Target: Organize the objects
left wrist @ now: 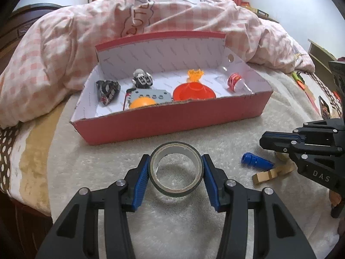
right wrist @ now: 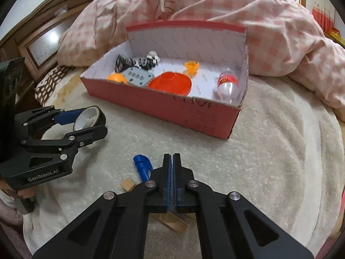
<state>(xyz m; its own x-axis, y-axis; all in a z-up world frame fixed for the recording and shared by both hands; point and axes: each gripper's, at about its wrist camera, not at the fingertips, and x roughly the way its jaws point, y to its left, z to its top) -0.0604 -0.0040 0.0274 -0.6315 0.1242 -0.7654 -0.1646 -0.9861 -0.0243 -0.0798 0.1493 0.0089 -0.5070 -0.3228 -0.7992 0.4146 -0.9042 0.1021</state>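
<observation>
Bare cream blanket [right wrist: 269,151] lies open before the red box [left wrist: 172,120]; its low front wall borders it.

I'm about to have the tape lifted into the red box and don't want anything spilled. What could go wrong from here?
1. The left gripper pinches the tape roll only across its round rim, so it may swivel or slip.
2. The red box is already crowded on its left; dropped there, the roll could land on the orange ball.
3. The shut right gripper hovers by the blue piece and could nudge it.
</observation>
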